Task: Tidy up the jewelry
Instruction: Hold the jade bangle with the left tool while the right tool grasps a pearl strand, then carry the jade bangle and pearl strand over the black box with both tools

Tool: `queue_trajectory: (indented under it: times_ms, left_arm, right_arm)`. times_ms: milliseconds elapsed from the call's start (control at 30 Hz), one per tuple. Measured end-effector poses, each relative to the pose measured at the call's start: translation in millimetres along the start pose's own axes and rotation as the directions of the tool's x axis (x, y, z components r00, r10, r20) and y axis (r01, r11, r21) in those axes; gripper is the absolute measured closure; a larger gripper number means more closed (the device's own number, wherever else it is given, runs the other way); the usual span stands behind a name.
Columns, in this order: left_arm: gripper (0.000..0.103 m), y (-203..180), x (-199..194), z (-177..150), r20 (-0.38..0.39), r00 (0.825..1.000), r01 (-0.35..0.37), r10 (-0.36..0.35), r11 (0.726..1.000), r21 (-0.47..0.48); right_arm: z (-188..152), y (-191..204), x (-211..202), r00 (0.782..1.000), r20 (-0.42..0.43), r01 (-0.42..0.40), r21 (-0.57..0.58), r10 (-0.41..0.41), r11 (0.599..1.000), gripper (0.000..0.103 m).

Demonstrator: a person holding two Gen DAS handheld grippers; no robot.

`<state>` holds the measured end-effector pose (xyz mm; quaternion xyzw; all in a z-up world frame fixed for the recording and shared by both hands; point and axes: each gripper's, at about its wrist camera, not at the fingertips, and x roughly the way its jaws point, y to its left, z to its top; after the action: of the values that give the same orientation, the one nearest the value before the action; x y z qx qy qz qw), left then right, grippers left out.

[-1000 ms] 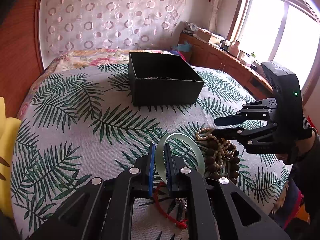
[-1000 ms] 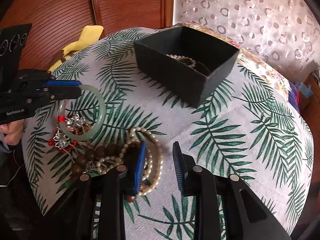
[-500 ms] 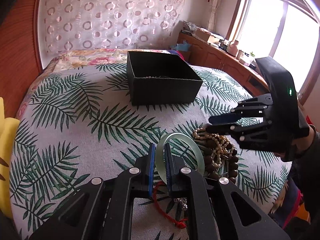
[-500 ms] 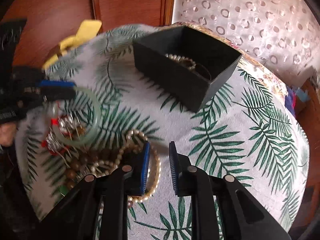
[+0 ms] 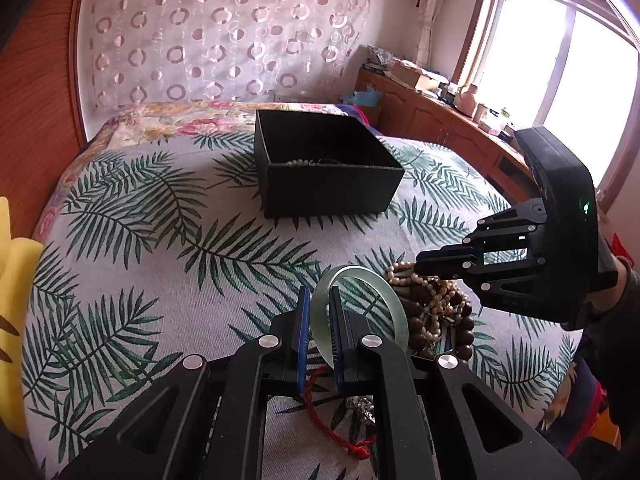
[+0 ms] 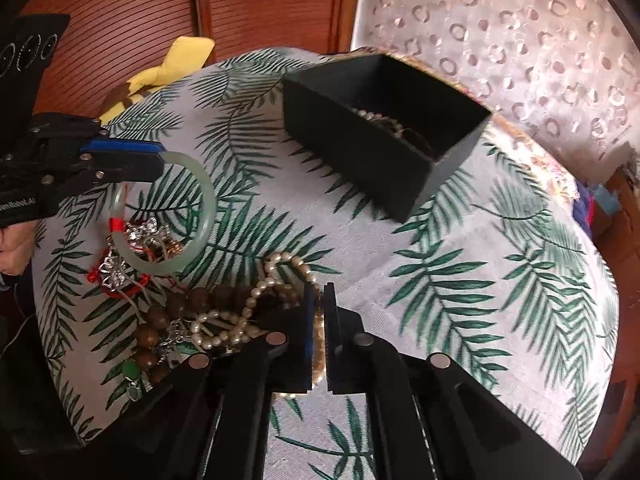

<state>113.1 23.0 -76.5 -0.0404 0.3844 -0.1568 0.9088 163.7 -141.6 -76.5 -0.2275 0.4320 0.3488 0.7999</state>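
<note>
My left gripper (image 5: 319,300) is shut on a pale green jade bangle (image 5: 394,304), held upright just above the bed; the bangle also shows in the right wrist view (image 6: 204,216). My right gripper (image 6: 319,300) is shut on a pearl necklace (image 6: 256,292) in the jewelry pile (image 5: 436,312) of wooden beads, pearls, silver pieces and red cord. A black open box (image 5: 328,168) stands further back on the bed with pearls and bracelets inside (image 6: 384,120).
The bed has a palm-leaf cover (image 5: 160,240). A yellow cushion (image 5: 16,280) lies at its left edge. A wooden wardrobe (image 6: 260,4) and a curtain (image 5: 224,36) stand behind. A wooden counter (image 5: 440,120) runs under the window on the right.
My right gripper has moved down into the pile and closed on the pearl necklace. My left gripper still holds the bangle in about the same place.
</note>
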Motion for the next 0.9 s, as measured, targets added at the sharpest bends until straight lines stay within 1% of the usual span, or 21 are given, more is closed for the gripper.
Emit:
queue_trajectory:
  times_ms: [167,400,600,900]
  left_arm:
    - [0.095,-1,-7,9,0.036,0.999,0.0,0.001,1.0,-0.007]
    - [0.095,-4,-19,24,0.084,0.996,-0.003,0.004,1.0,-0.006]
    - [0.095,-9,-27,37,0.121,0.993,-0.01,0.01,1.0,0.001]
    - [0.095,-13,-33,51,0.146,0.989,-0.017,0.014,1.0,0.017]
  right_arm:
    - [2,2,-36,0.995,0.101,0.021,0.006,-0.022,1.0,0.098]
    - [12,10,-95,0.974,0.219,0.058,-0.022,-0.052,0.998,0.098]
    - [25,11,-128,0.955,0.289,0.078,-0.026,-0.067,0.997,0.098]
    - [45,5,-160,0.928,0.356,0.127,-0.023,-0.111,0.992,0.098]
